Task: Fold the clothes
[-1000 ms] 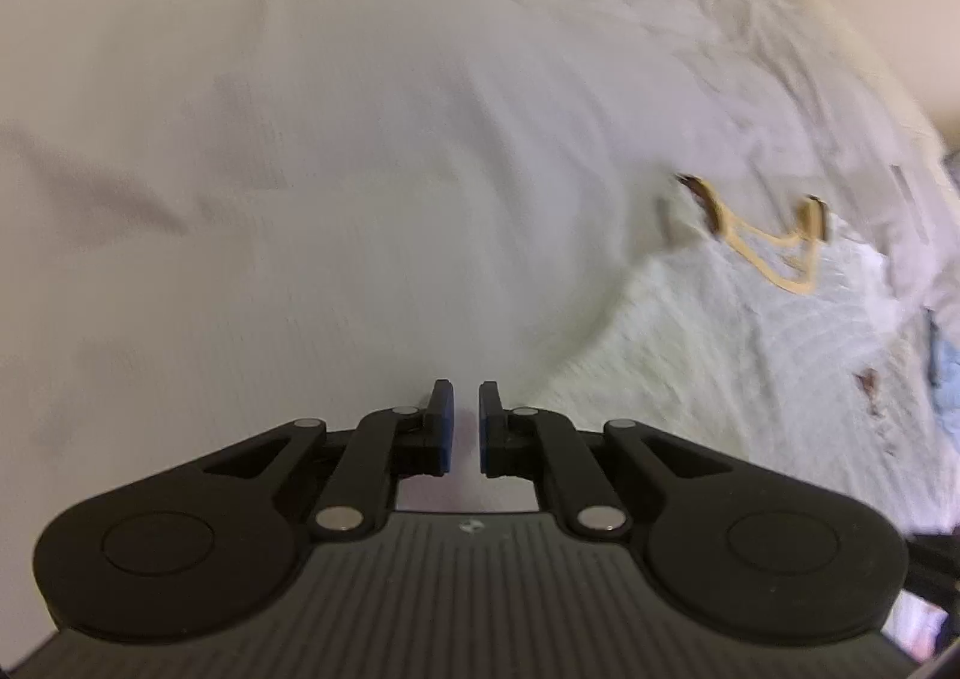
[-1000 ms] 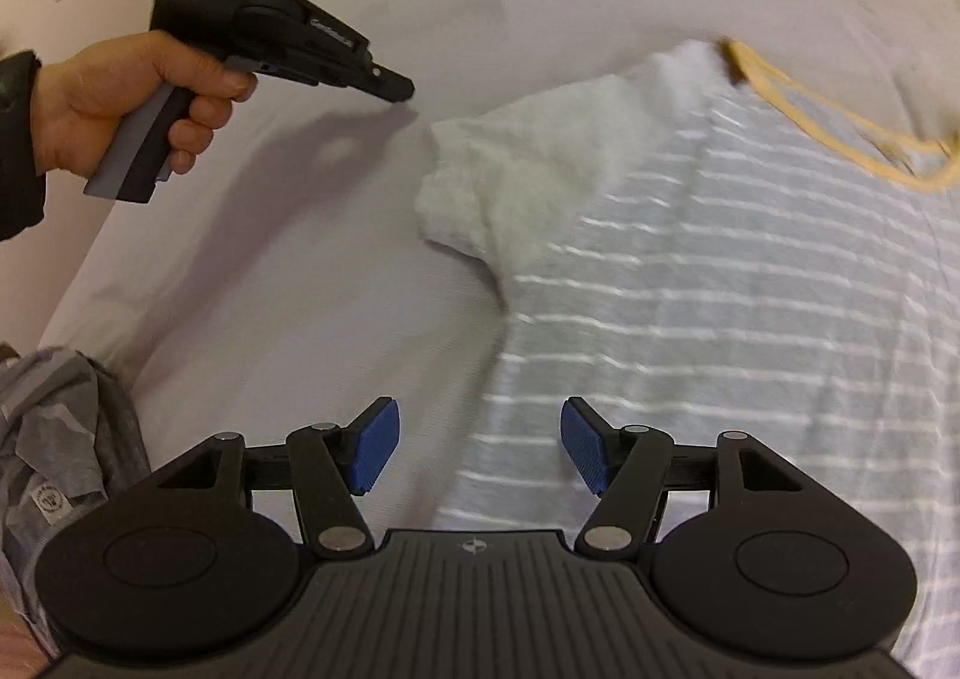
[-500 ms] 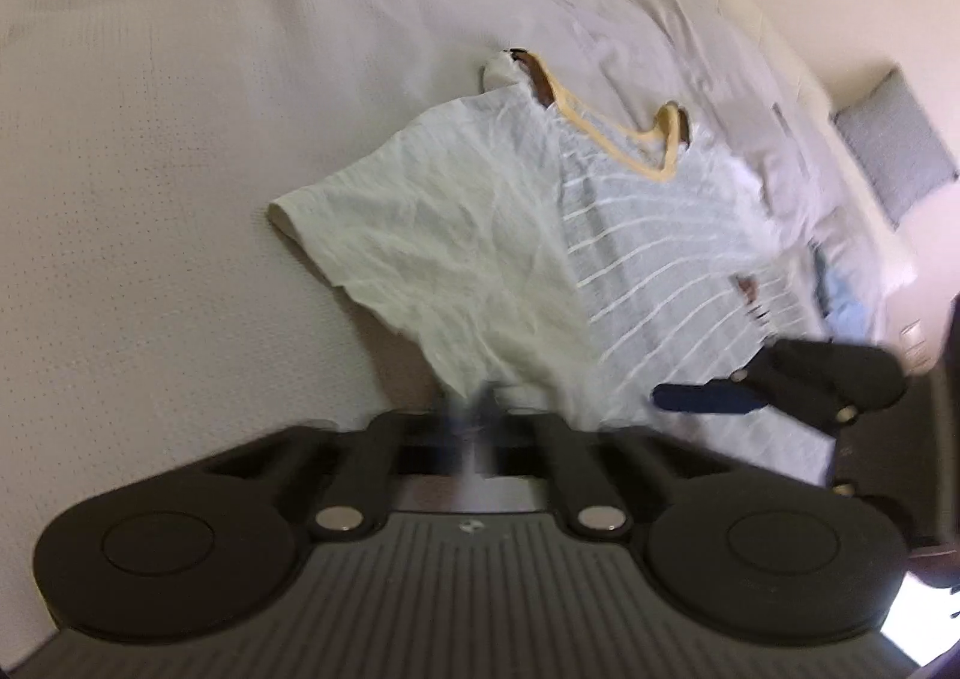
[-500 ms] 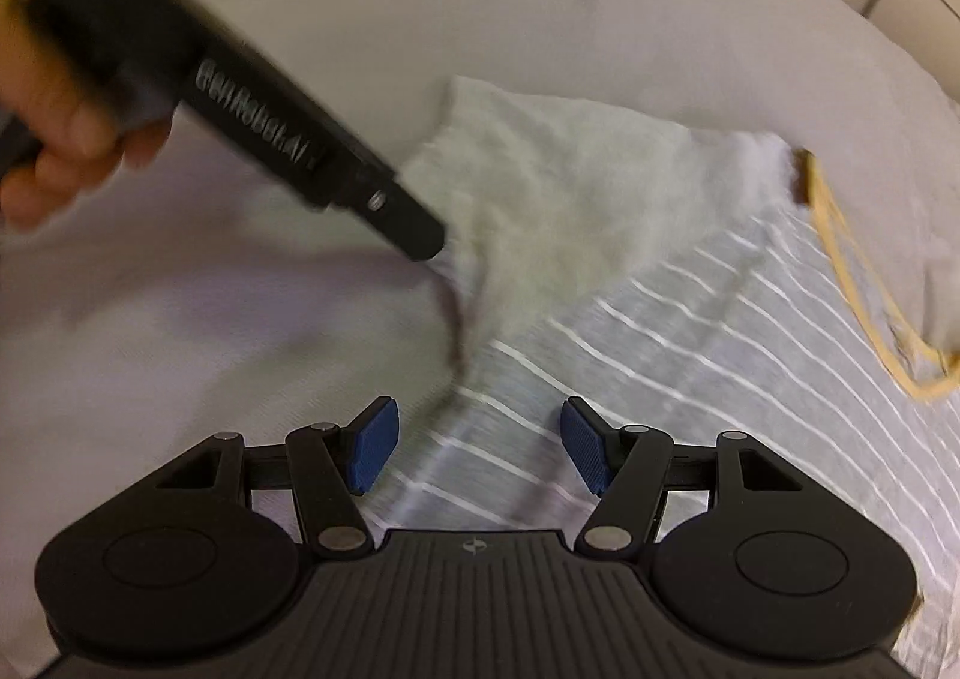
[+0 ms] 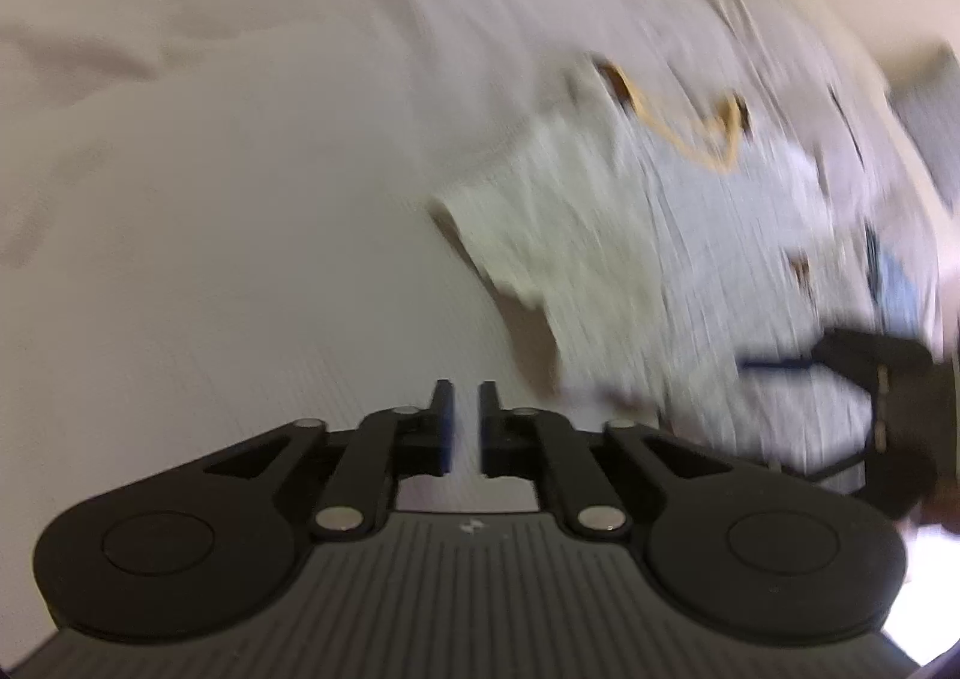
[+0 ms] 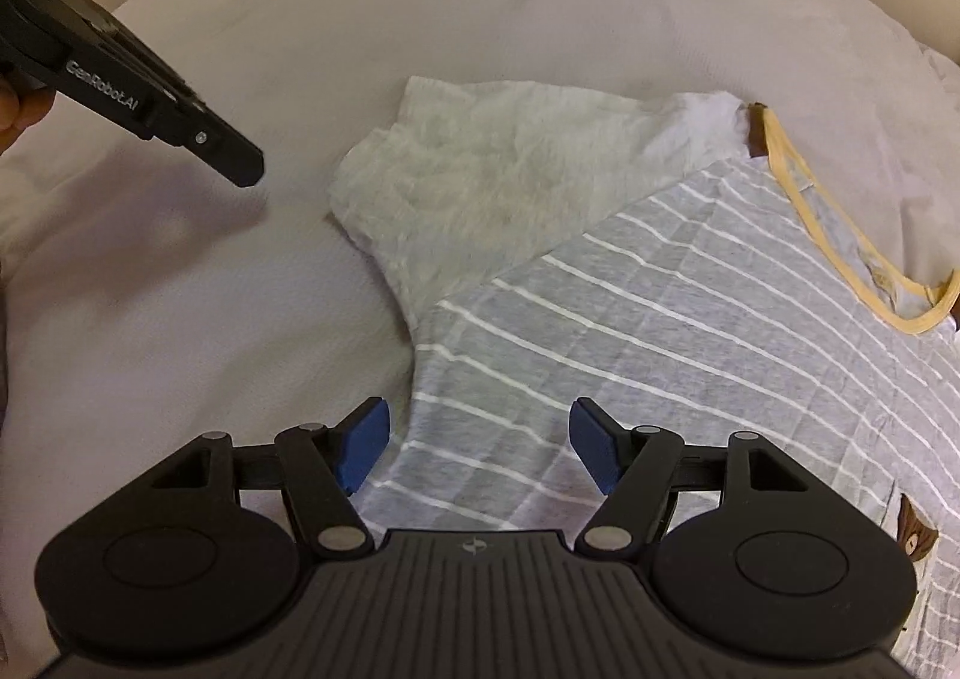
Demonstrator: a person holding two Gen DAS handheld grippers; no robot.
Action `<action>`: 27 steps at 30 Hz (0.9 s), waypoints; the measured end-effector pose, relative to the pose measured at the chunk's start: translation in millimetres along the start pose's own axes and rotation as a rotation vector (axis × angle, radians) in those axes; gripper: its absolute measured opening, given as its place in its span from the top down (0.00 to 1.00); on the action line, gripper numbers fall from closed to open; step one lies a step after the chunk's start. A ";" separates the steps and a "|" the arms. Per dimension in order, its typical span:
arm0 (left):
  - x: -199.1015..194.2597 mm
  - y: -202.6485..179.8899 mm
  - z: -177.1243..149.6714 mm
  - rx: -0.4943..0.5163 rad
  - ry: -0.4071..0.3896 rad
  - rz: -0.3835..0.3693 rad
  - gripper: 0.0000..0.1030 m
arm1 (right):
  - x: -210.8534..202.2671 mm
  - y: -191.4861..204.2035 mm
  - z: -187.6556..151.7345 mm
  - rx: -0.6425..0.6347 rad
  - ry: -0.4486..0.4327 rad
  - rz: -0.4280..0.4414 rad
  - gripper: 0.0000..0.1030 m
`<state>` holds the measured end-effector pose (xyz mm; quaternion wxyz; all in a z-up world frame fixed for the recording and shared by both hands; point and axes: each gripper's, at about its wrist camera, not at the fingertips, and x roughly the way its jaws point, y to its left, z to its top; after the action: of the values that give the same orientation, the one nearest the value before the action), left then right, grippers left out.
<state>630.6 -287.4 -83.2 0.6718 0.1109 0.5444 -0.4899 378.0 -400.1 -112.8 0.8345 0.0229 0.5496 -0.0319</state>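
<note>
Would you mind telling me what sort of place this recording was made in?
Most likely a bedroom at home: a striped T-shirt lies spread on a wide bed with a pale quilted cover, and a grey cushion, blurred, rests at its far edge.

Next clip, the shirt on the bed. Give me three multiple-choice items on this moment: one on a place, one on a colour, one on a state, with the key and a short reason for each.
1. Where is the tip of the left tool in the right wrist view?
A. over bare bedsheet, beside the sleeve
B. on the collar
C. under the shirt

2. What colour is the collar trim?
A. red
B. yellow
C. dark green

3. How do the jaws of the right tool stand?
A. clamped on the collar
B. shut and empty
C. open, with striped cloth seen between them but not pinched

Key: 1 A, the black tip hangs over plain sheet, apart from the sleeve edge. 2 B, a yellow band rims the neck opening. 3 C, the blue pads stand wide apart and do not press the cloth.
</note>
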 end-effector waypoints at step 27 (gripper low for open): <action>33.1 28.3 30.3 -0.410 -0.292 -0.175 1.00 | -12.6 -4.6 7.6 0.086 -0.055 -0.016 0.31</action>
<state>669.0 -311.8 -110.2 0.7068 -0.1471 0.5370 -0.4364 379.7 -404.9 -98.2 0.8472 0.0533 0.5249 -0.0627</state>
